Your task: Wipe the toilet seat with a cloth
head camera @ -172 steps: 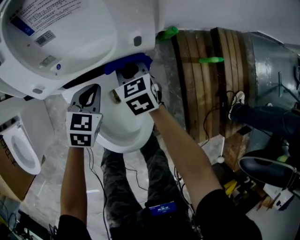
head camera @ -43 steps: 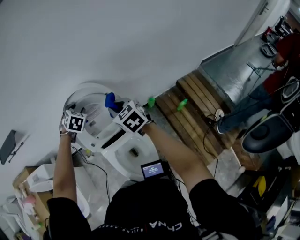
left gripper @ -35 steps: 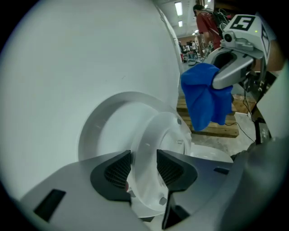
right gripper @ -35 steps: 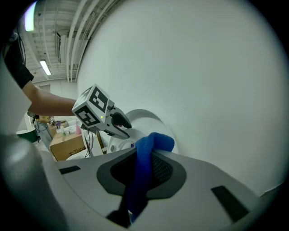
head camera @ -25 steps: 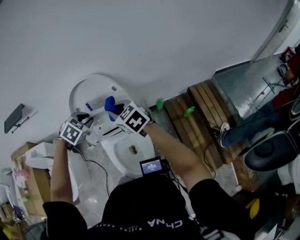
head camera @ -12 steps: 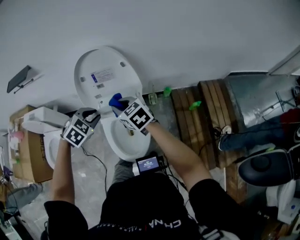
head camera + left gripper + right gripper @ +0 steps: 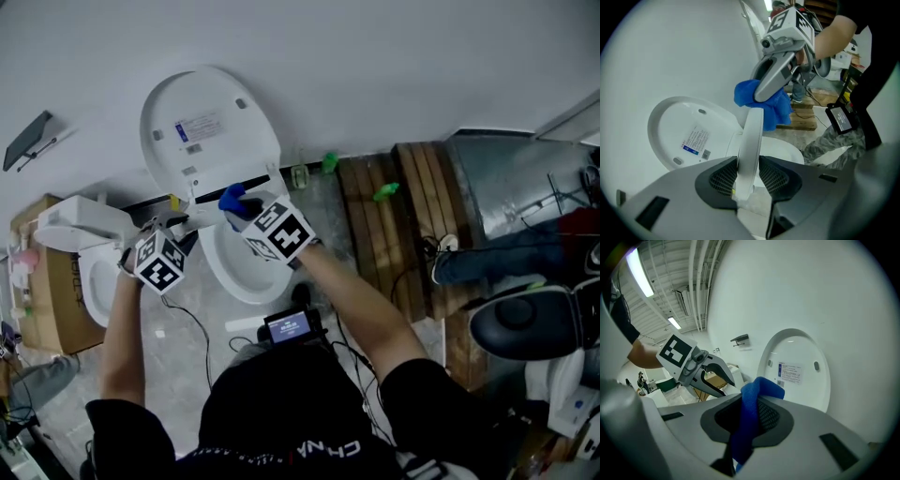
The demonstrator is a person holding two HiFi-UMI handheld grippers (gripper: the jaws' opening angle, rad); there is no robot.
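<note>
The left gripper has come lower, its jaws just opening round the toilet seat.

Not a real bathroom imo, more like a warehouse or test workshop. The toilet just sits by a bare wall, a second toilet stands by a cardboard box, there's a wooden pallet, and overhead exposed pipes and a strip light.
</note>
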